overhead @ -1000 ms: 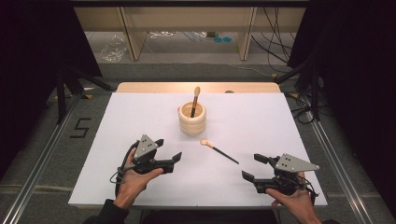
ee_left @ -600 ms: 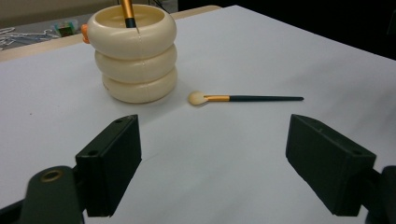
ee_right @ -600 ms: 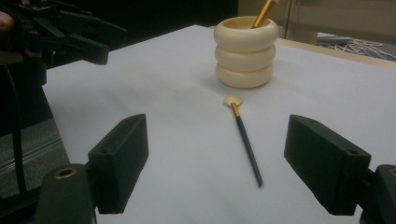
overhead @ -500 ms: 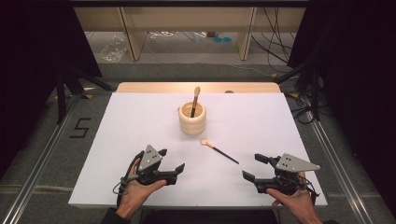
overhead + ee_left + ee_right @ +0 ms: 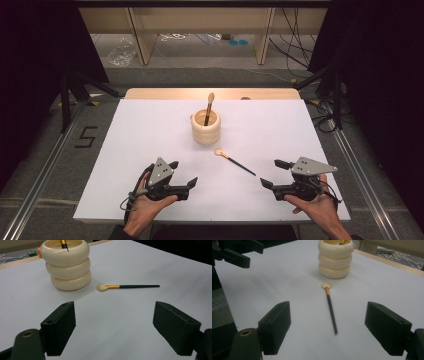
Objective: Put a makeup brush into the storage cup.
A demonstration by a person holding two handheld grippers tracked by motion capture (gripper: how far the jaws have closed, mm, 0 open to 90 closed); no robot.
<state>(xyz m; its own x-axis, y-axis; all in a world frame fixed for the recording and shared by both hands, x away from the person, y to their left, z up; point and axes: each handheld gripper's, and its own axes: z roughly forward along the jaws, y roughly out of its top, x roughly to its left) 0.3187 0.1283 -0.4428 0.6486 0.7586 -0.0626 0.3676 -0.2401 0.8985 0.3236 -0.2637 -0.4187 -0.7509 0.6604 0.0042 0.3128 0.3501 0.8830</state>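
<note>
Here, a makeup brush lies on the white tabletop between the left gripper and right gripper, both wide open and empty.

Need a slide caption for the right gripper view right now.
Open right gripper faces a makeup brush lying flat on the white table, its bristles pointing toward the cream ringed holder.

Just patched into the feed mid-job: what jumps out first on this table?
The cream ribbed holder stands mid-table on the white sheet with one brush upright in it. A second, loose brush lies flat just in front of it, pale head toward the holder and dark handle toward the right gripper. That gripper and the left gripper sit near the front edge, jaws spread and holding nothing.
</note>
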